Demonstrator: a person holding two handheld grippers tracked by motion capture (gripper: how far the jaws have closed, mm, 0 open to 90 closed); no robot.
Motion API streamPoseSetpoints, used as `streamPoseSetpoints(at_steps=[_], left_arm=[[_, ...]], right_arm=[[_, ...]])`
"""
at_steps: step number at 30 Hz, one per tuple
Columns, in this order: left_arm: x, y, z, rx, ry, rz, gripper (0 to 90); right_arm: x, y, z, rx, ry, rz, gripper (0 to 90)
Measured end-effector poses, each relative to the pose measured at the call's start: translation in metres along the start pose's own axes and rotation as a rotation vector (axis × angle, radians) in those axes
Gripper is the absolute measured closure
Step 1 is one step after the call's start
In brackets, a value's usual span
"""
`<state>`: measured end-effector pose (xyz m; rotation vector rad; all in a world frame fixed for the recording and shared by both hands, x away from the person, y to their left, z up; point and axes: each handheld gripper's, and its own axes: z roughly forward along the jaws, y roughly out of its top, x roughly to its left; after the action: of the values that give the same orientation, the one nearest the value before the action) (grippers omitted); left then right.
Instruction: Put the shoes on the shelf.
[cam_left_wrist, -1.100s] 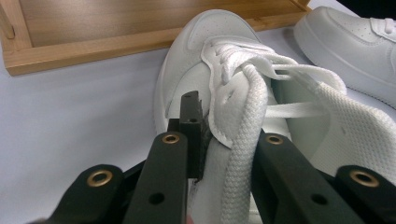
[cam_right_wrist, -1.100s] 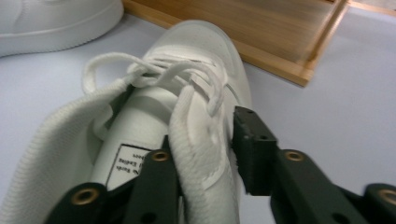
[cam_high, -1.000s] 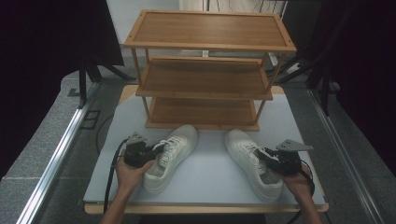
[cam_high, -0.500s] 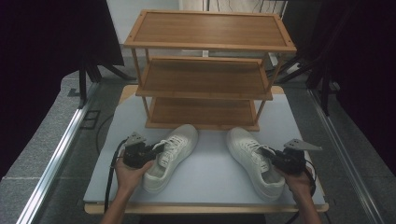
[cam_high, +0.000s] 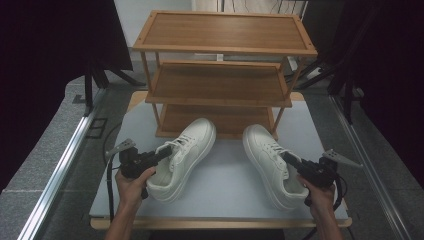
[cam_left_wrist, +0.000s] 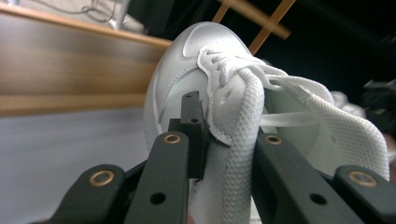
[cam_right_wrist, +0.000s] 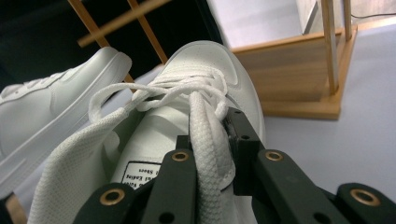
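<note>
Two white lace-up sneakers lie on the pale table in front of a wooden shoe rack (cam_high: 220, 85). My left gripper (cam_high: 162, 152) is shut on the side wall of the left sneaker (cam_high: 187, 150) beside its laces. In the left gripper view the gripper (cam_left_wrist: 219, 130) pinches that sneaker (cam_left_wrist: 187, 60) at its eyelet edge, one jaw outside and one inside. My right gripper (cam_high: 289, 159) is shut on the right sneaker (cam_high: 267, 155) in the same way. The right gripper view shows this gripper (cam_right_wrist: 212, 135) clamping the sneaker's (cam_right_wrist: 205, 60) lace edge, with the other sneaker (cam_right_wrist: 51, 102) at the left.
The rack has three slatted shelves, all bare, and its lowest shelf (cam_high: 215, 120) sits just beyond the sneakers' toes. Bare table (cam_high: 225, 190) lies between the sneakers. A metal rail (cam_high: 55, 175) runs along the floor at the left, and dark curtains hang on both sides.
Both sneakers have shifted forward toward the rack's lowest shelf, carried by the grippers. Both grippers have stayed shut on them.
</note>
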<state>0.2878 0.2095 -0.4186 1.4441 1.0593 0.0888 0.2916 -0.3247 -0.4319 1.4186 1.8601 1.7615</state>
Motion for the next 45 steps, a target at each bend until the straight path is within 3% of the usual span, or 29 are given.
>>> streamPoseSetpoints(at_steps=[5,11,16,32,40,45], left_arm=[[-0.006,0.007,-0.006,-0.047,-0.058,-0.039,80.0],[-0.014,0.014,-0.007,-0.084,-0.101,-0.057,79.9],[-0.02,0.022,-0.005,-0.111,-0.126,-0.063,79.9],[-0.036,0.055,0.003,-0.172,-0.142,-0.049,79.9],[-0.041,0.072,0.015,-0.177,-0.121,-0.032,80.0],[-0.043,0.083,0.022,-0.185,-0.107,-0.028,79.9]], right_arm=[[0.002,0.003,-0.003,-0.069,0.045,0.069,81.9],[0.01,0.009,-0.006,-0.129,0.087,0.128,81.9],[0.017,0.018,-0.01,-0.167,0.108,0.134,81.9],[0.035,0.055,-0.007,-0.236,0.128,0.17,82.0],[0.043,0.08,0.002,-0.265,0.121,0.165,82.0],[0.045,0.093,0.01,-0.28,0.115,0.186,82.1]])
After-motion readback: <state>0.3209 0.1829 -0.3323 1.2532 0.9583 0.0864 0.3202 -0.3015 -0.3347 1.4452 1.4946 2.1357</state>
